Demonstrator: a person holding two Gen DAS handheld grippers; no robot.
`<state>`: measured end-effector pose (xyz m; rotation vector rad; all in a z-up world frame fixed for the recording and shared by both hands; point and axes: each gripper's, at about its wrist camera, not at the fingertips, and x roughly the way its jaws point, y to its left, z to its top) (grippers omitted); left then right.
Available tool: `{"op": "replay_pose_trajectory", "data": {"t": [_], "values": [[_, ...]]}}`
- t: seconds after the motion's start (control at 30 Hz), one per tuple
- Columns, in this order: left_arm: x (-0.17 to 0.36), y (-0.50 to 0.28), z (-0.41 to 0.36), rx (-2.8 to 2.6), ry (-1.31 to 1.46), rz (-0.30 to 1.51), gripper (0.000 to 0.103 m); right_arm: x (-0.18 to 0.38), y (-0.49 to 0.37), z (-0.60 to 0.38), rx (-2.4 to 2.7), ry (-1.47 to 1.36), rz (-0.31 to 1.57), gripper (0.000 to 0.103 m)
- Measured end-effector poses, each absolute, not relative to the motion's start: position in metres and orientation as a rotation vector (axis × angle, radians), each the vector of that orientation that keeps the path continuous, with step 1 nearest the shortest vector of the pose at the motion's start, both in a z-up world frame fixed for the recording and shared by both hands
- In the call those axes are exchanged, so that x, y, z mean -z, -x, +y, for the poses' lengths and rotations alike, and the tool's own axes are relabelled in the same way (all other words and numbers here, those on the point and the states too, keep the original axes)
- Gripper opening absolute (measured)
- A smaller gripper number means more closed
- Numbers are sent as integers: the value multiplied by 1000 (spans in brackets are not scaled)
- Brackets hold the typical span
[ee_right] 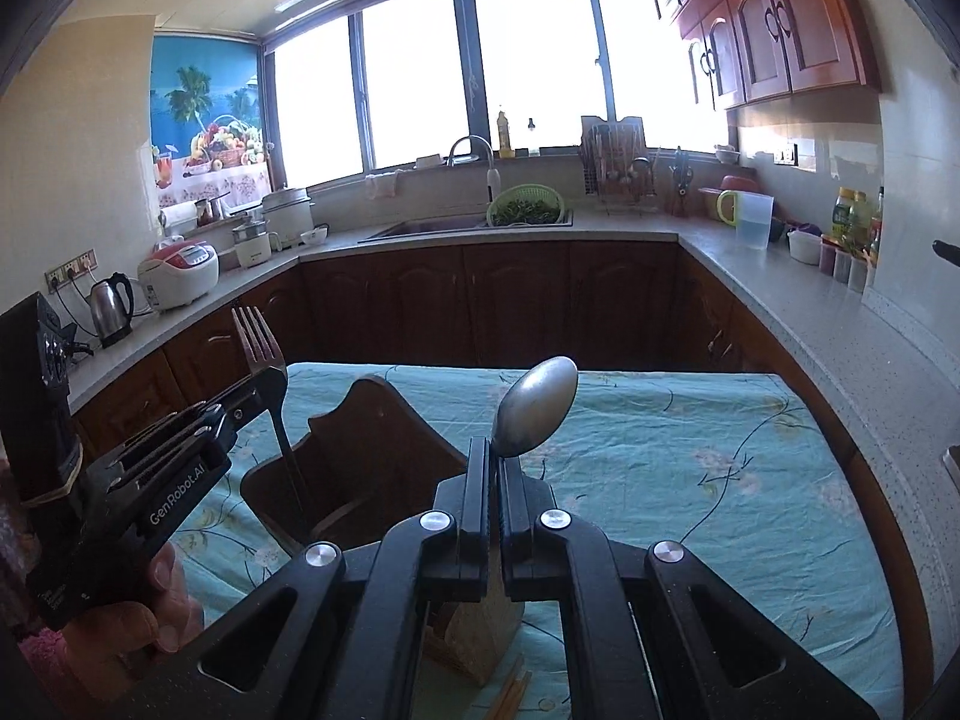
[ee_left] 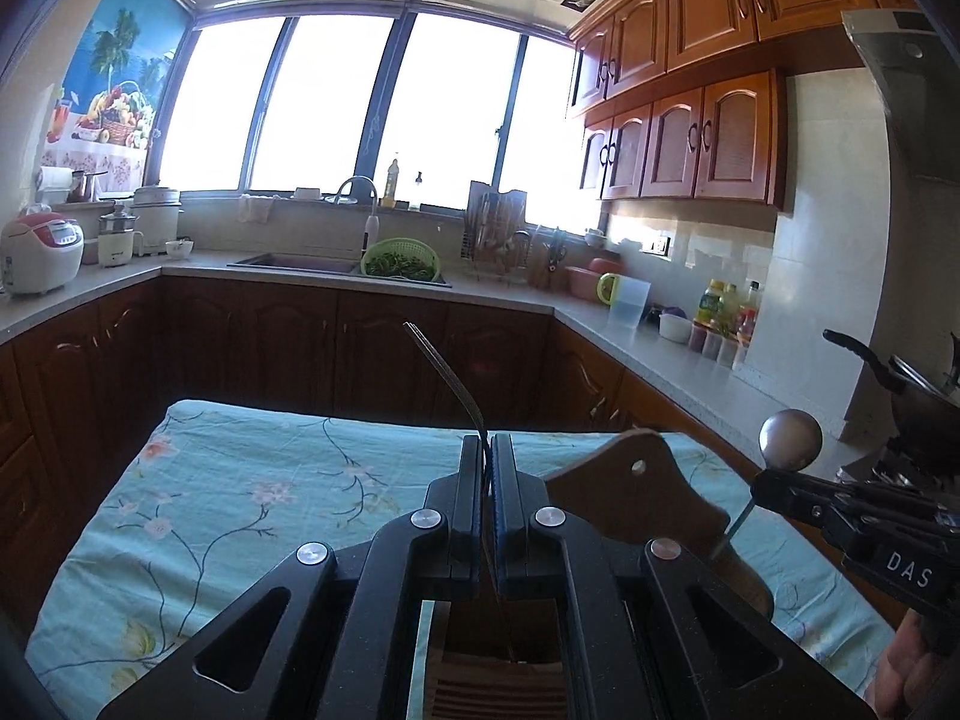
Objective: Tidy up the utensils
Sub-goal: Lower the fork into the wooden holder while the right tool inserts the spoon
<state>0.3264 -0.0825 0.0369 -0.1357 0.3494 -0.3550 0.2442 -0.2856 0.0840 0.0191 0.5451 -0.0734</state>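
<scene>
My left gripper [ee_left: 487, 450] is shut on a metal fork [ee_left: 447, 375], seen edge-on with its tines up. From the right wrist view the same fork [ee_right: 259, 341] stands upright in the left gripper [ee_right: 264, 387]. Its handle reaches down into the open top of a brown wooden holder [ee_right: 354, 456]. My right gripper [ee_right: 495, 456] is shut on a metal spoon [ee_right: 537, 408], bowl up. In the left wrist view the spoon [ee_left: 790, 441] and right gripper [ee_left: 761, 483] hang just right of the holder [ee_left: 636, 492].
The holder stands on a table under a teal flowered cloth [ee_left: 240, 480]. Chopsticks [ee_right: 510, 690] and a woven object [ee_right: 474, 630] lie below my right gripper. Counters wrap around behind, with a sink [ee_right: 432, 228], green basket [ee_right: 527, 204], rice cooker [ee_right: 177, 273], kettle [ee_right: 113, 307] and wok [ee_left: 918, 396].
</scene>
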Motion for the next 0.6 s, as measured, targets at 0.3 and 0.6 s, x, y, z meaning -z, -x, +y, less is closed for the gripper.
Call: {"op": "replay_pose_trajectory", "data": {"t": [0.3, 0.6], "values": [[-46, -322, -71, 365, 108, 397, 2, -70, -247, -292, 74, -53, 589, 2], [-54, -332, -67, 363, 129, 421, 5, -72, -250, -296, 78, -87, 595, 2]]}}
